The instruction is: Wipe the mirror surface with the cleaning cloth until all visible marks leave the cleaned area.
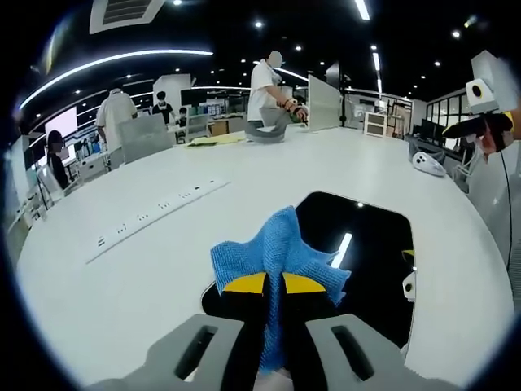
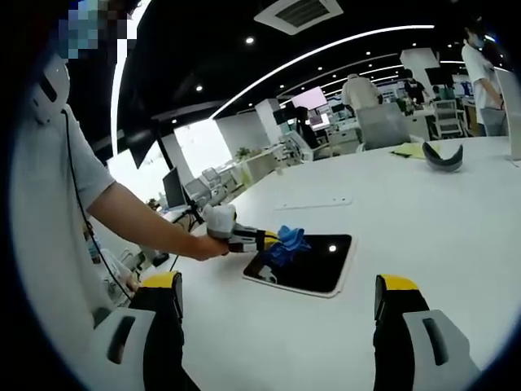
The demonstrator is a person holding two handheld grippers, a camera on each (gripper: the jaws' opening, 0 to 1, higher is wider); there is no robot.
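Observation:
In the left gripper view a blue cleaning cloth (image 1: 277, 259) is pinched between my left gripper's (image 1: 273, 283) yellow-tipped jaws and hangs over the near edge of a dark mirror (image 1: 366, 244) lying flat on the white table (image 1: 122, 277). The mirror reflects ceiling lights. From the right gripper view, the same left gripper (image 2: 269, 240) holds the cloth (image 2: 285, 243) over the mirror's (image 2: 313, 267) left part, with a person's hand on its handle. My right gripper (image 2: 277, 301) stands open in the air well short of the mirror, nothing between its jaws.
A power strip panel (image 1: 155, 216) is set into the table left of the mirror. Farther off lie a grey curved object (image 2: 444, 156), a white device (image 1: 427, 163) and yellow sheets (image 1: 216, 140). Several people stand at the far side among desks and chairs.

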